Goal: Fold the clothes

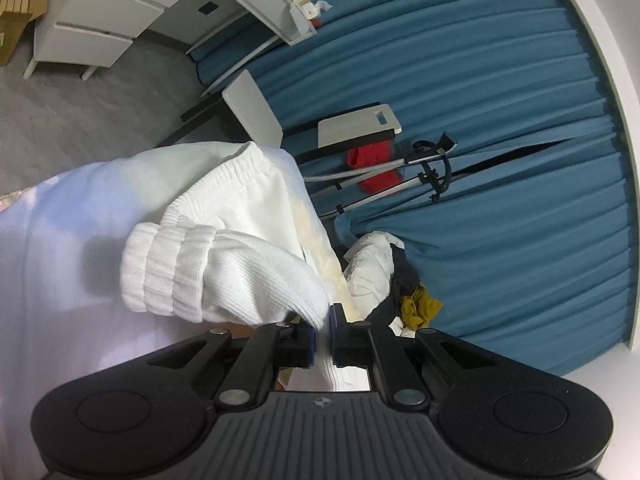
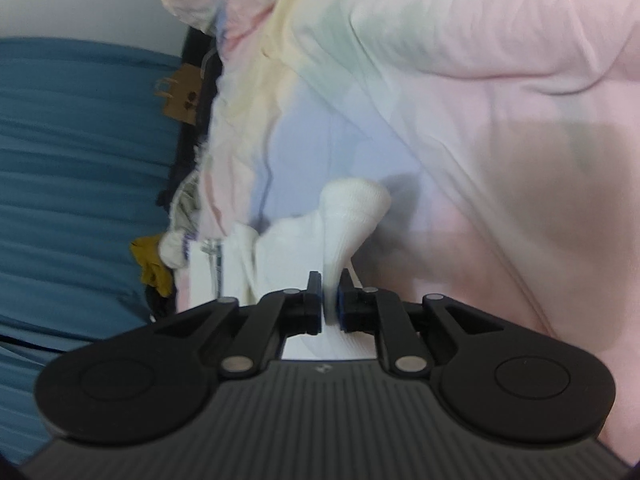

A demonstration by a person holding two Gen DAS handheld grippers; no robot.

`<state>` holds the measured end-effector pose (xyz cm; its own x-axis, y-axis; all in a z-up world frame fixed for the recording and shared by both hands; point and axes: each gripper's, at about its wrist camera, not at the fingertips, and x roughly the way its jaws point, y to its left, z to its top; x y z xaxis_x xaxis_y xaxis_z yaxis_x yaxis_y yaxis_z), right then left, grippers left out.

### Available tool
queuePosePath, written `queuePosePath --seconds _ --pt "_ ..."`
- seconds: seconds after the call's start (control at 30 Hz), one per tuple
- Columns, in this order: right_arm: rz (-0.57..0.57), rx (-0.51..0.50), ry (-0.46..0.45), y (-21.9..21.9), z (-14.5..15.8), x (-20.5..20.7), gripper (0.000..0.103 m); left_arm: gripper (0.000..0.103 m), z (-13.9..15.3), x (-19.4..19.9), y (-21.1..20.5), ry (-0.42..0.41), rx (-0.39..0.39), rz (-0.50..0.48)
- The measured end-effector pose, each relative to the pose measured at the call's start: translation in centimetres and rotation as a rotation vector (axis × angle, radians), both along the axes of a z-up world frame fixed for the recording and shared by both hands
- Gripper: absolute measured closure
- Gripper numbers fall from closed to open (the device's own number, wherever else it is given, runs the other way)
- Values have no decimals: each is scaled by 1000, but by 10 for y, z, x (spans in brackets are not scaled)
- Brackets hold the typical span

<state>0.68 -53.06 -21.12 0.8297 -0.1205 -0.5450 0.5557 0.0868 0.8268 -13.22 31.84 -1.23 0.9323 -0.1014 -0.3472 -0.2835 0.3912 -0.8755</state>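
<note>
A white knit garment (image 1: 224,264) with ribbed cuffs and a ribbed waistband lies bunched over a pastel bed sheet (image 1: 52,240). My left gripper (image 1: 323,330) is shut on a fold of the white garment beside a ribbed cuff. In the right wrist view my right gripper (image 2: 330,300) is shut on another part of the white garment (image 2: 348,220), which rises in a ribbed cuff above the fingers. The pastel sheet (image 2: 500,100) fills the space behind it.
Blue curtains (image 1: 500,140) hang past the bed edge. A pile of clothes (image 1: 392,280), white, dark and mustard, lies by the bed. A white chair (image 1: 256,108), a tripod stand (image 1: 420,172) and white drawers (image 1: 100,20) stand on grey carpet. A brown paper bag (image 2: 180,96) hangs at left.
</note>
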Motion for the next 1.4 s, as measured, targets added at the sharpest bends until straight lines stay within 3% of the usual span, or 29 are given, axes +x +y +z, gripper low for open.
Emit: queuePosePath --seconds 0.03,0.13,0.17,0.2,0.4,0.5,0.7,0.87,1.03,1.17,1.4 --pt "7 -6 12 0 0 2 77 95 -2 2 1 3 2 1" --pt "26 -54 42 2 3 9 78 96 -8 8 2 4 11 9" --pt "30 -113 47 4 10 10 93 96 -10 10 3 3 13 14" --pt "25 -172 47 6 17 11 96 96 -9 11 2 -4 22 14" --pt "-72 -409 -78 22 63 -4 97 96 -5 7 6 -104 28 20" --pt "-108 -479 -110 25 80 -16 97 96 -1 -3 10 -140 13 34" --pt "-79 -549 -96 20 114 36 97 96 18 4 24 -144 -23 3" --pt "-48 -606 -78 16 144 91 97 96 48 65 37 -118 -7 -16" --pt "22 -708 7 34 165 209 97 96 48 172 48 -24 -3 -6" --pt "100 -786 116 46 135 298 97 96 19 262 61 102 18 3" --pt "228 -799 238 56 51 400 97 95 -32 359 69 263 118 -1"
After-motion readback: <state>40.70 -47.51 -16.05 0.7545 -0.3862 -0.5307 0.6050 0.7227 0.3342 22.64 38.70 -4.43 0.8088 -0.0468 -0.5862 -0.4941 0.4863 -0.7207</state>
